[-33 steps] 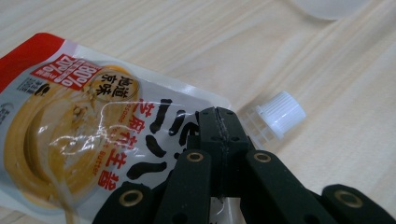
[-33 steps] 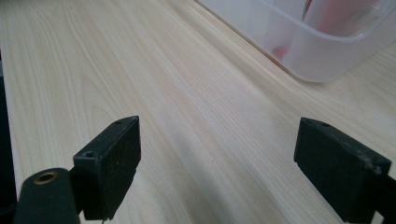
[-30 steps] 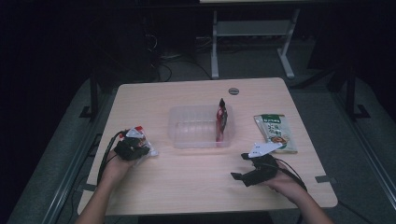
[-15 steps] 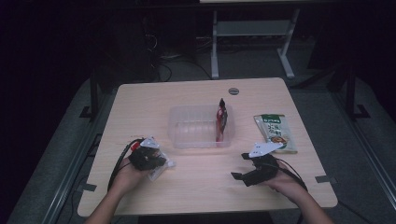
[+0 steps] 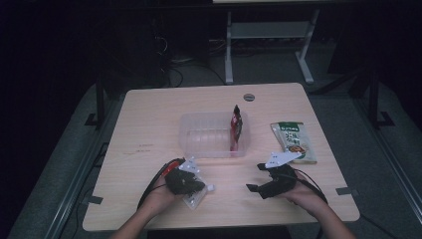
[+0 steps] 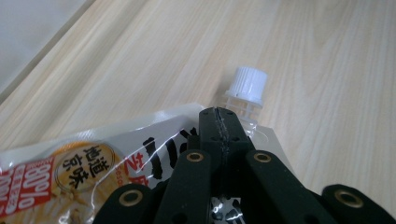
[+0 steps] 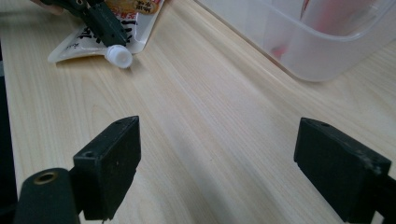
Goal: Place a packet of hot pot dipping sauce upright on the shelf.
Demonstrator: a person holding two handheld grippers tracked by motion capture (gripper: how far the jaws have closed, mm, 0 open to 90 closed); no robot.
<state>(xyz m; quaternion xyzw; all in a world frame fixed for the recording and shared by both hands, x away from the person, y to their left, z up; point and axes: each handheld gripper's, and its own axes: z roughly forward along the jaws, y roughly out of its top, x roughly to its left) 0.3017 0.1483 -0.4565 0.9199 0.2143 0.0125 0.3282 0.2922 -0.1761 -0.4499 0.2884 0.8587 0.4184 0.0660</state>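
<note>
A clear plastic bin is seen on the table, ahead of both grippers and nearer to the left one's far side. A red packet is stood upright against the bin's right wall. A green snack bag is laid flat just beyond the right gripper, to its outer side. Between the left gripper and the bin only bare tabletop is found, so nothing is placed in the way; the same holds for the stretch between the two grippers.

The spouted pouch is held by the left gripper, whose jaws are pressed tight together on the pouch's upper edge, just behind the white screw cap. The pouch is spread out to the left of the jaws in the left gripper view and is lying against the table, with the cap pointed away from the gripper. In the right gripper view the pouch and its cap are seen well ahead of the right gripper's jaws, which are held wide apart with nothing between them, low over the wood.

Compared with a second ago, the left gripper and its pouch have been carried across the table toward the right gripper and a little nearer the table's front edge. The right gripper has been kept where it was, and the bin, packet and bag are unmoved.
</note>
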